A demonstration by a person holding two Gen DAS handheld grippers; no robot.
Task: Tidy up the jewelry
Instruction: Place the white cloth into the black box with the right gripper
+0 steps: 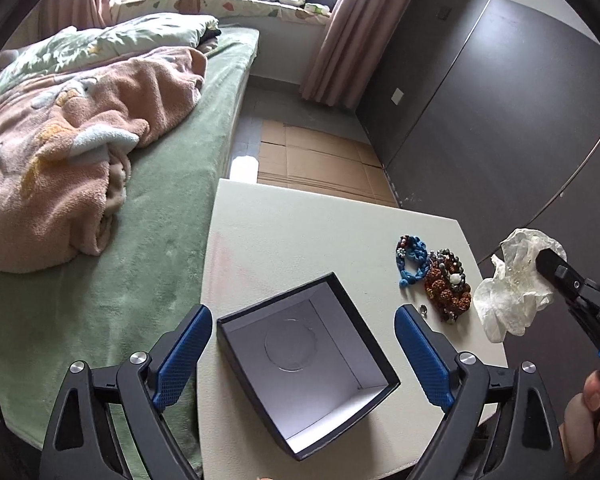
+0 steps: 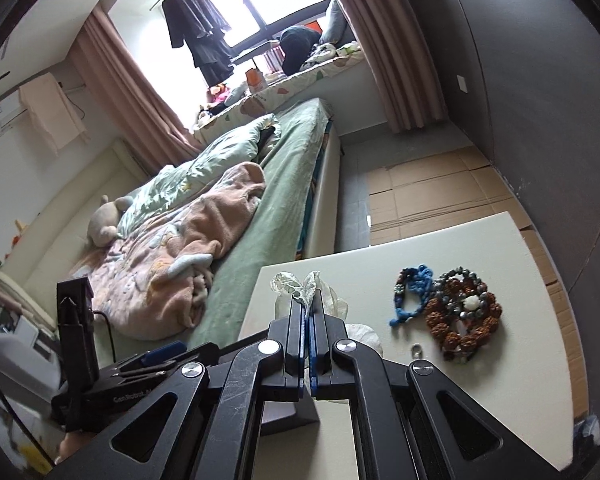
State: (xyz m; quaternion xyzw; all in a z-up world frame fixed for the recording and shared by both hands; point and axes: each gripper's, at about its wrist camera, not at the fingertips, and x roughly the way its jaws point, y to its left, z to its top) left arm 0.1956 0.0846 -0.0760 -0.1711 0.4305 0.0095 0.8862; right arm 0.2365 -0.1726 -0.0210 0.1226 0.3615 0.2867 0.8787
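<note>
An open black box (image 1: 260, 384) with a white, empty inside sits on the white table (image 1: 300, 232). My left gripper (image 1: 304, 314) is open, its blue pads (image 1: 184, 360) on either side of the box and clear of its walls. To the right lie a blue braided bracelet (image 1: 412, 258) (image 2: 414, 296), a brown and grey bead bracelet (image 1: 448, 284) (image 2: 464, 316) and a small ring (image 1: 423, 310) (image 2: 417, 349). My right gripper (image 1: 552, 264) (image 2: 309, 296) is shut on crumpled white tissue paper (image 1: 508, 296) (image 2: 296, 284), held above the table's right edge.
A bed with a green sheet (image 1: 172, 208) and a pink blanket (image 1: 60, 152) runs along the table's left side. Flattened cardboard (image 1: 316, 160) covers the floor beyond. Dark wardrobe doors (image 1: 500, 120) stand at the right. A person's hand (image 1: 584, 420) grips the right tool.
</note>
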